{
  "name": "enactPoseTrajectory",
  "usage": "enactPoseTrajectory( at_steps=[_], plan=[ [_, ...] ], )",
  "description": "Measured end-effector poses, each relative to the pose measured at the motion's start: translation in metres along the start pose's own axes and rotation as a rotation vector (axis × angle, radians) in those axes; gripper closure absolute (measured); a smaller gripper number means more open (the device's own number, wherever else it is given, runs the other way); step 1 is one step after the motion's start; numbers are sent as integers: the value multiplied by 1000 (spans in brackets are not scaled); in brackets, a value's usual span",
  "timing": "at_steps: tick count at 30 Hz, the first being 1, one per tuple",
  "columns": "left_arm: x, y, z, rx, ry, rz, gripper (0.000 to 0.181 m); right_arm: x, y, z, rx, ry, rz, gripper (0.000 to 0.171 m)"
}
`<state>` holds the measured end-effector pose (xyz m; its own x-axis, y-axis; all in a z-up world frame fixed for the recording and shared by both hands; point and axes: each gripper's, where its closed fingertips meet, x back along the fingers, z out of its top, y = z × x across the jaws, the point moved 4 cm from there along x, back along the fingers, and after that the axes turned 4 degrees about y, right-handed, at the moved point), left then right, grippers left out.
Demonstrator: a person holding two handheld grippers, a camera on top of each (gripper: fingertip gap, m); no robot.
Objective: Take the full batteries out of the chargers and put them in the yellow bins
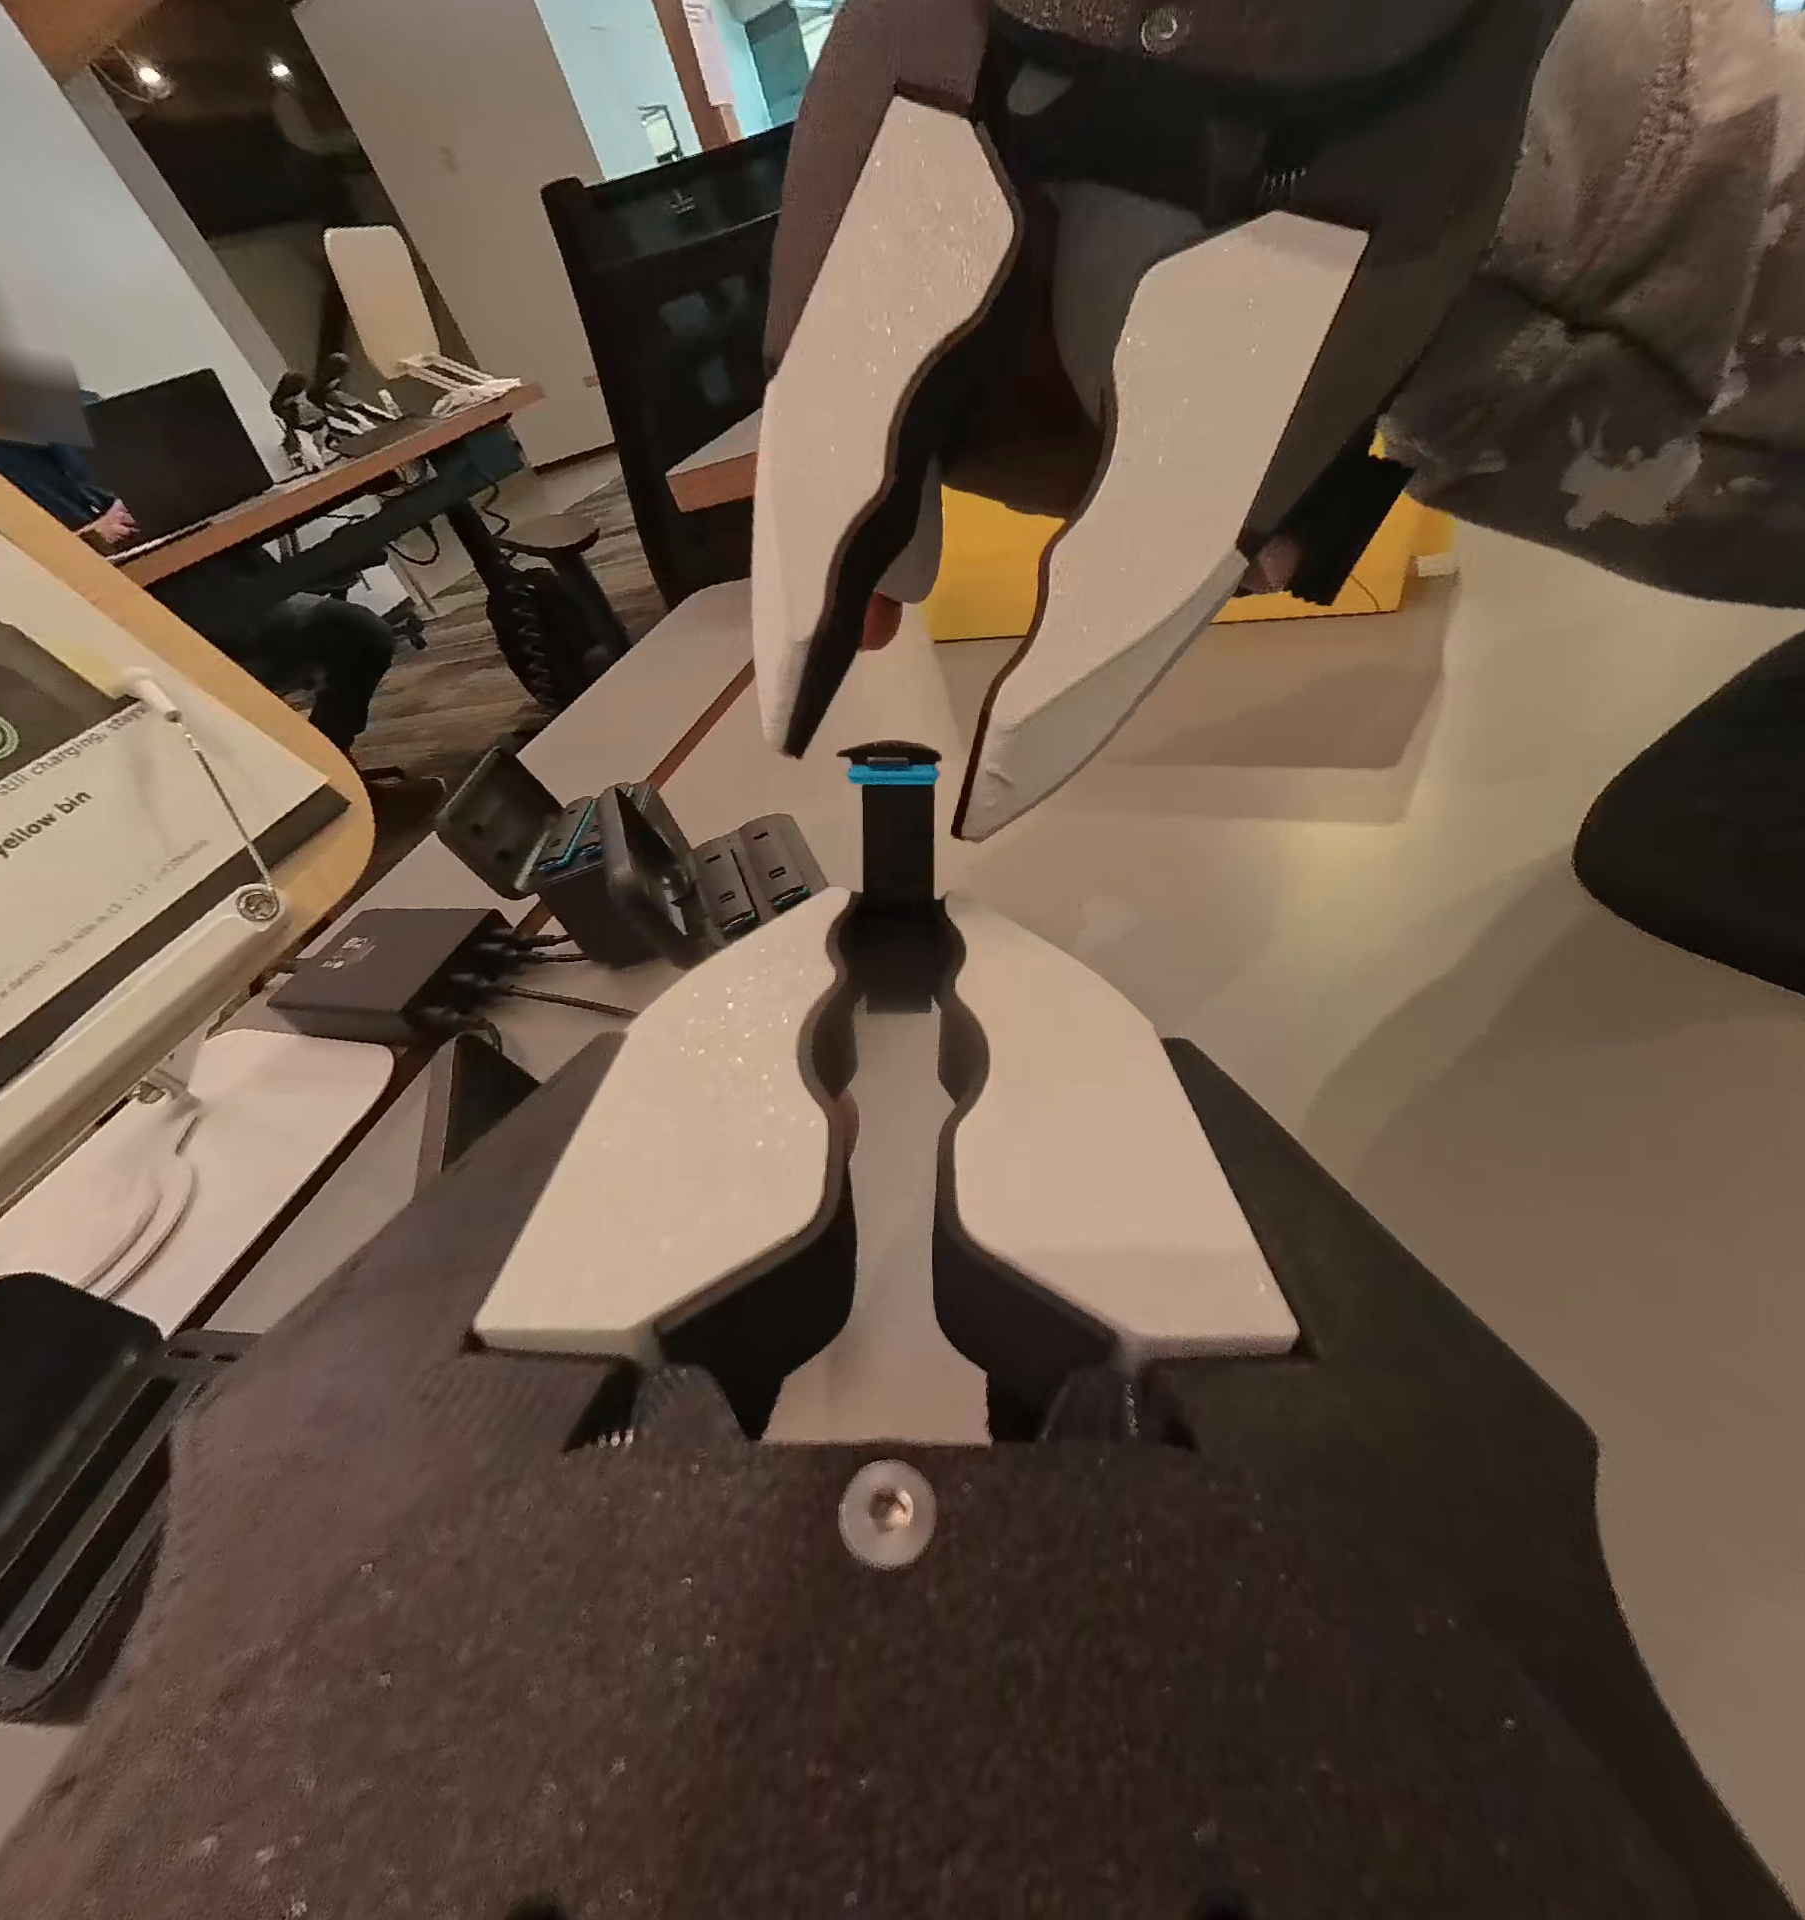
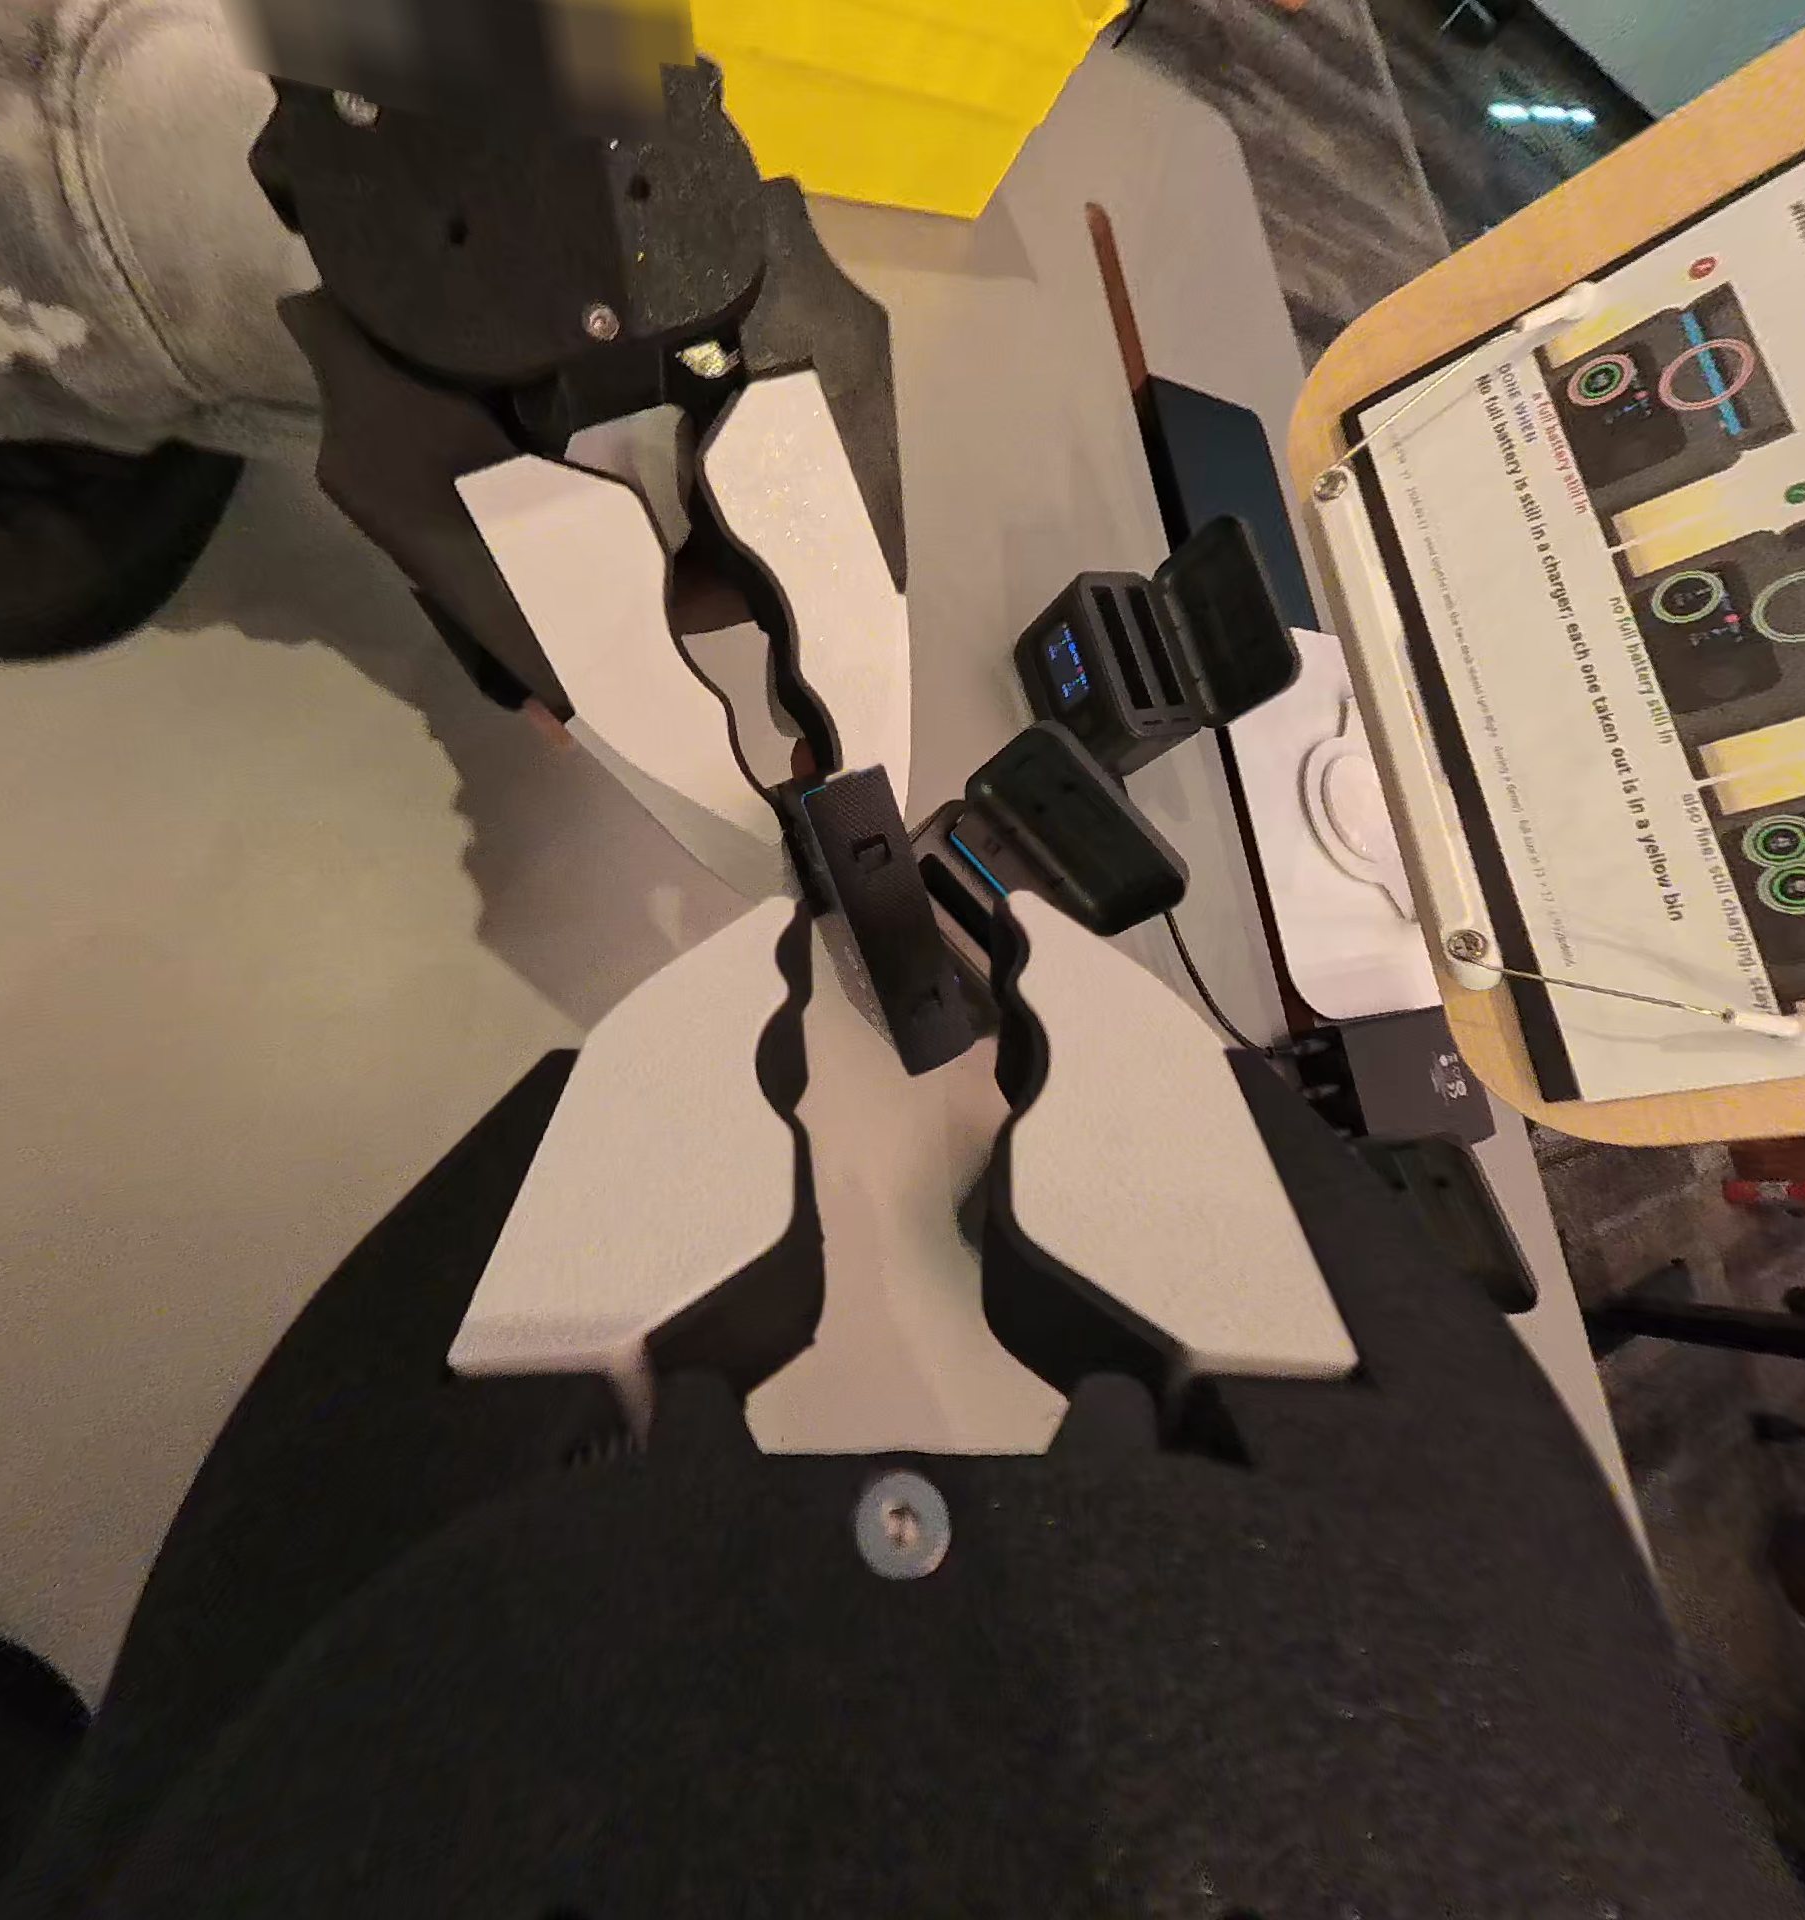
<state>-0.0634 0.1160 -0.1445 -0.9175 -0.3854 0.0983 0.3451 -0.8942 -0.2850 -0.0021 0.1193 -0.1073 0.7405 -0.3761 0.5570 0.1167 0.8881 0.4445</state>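
My left gripper (image 1: 893, 914) is shut on a black battery with a blue band (image 1: 890, 831) and holds it upright above the white table. My right gripper (image 1: 882, 774) comes in from above, open, with one fingertip on each side of the battery's top end. In the right wrist view the right gripper (image 2: 898, 925) straddles the battery (image 2: 877, 914), and the left gripper (image 2: 799, 800) pinches its far end. Two black chargers with open lids (image 2: 1116, 644) (image 2: 1064, 842) stand just behind; they also show in the left wrist view (image 1: 586, 852). A yellow bin (image 1: 991, 561) (image 2: 877, 83) sits farther back.
A wood-framed instruction board (image 1: 98, 779) (image 2: 1604, 623) leans at the table's side. A black power hub with cables (image 1: 378, 966) (image 2: 1417, 1081) lies beside the chargers. A black rounded chair back (image 1: 1729, 831) is near the table. A grey sleeve (image 1: 1656, 312) is above. My two grippers' fingertips are within a few centimetres of each other.
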Motion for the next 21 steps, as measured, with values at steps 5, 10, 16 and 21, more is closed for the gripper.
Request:
enactPoseTrajectory(
  at_steps=[5,10,16,21],
  plan=[
    [1,6,7,8,47,-45,171,0,-7,-2,86,-68,46,149],
    [-2,13,16,-3,91,-60,168,13,-12,0,129,-109,114,155],
    [0,-10,12,35,91,109,159,68,23,-17,144,-224,60,156],
    [7,-34,-2,66,54,262,162,158,97,-75,109,-502,-111,156]
  ],
)
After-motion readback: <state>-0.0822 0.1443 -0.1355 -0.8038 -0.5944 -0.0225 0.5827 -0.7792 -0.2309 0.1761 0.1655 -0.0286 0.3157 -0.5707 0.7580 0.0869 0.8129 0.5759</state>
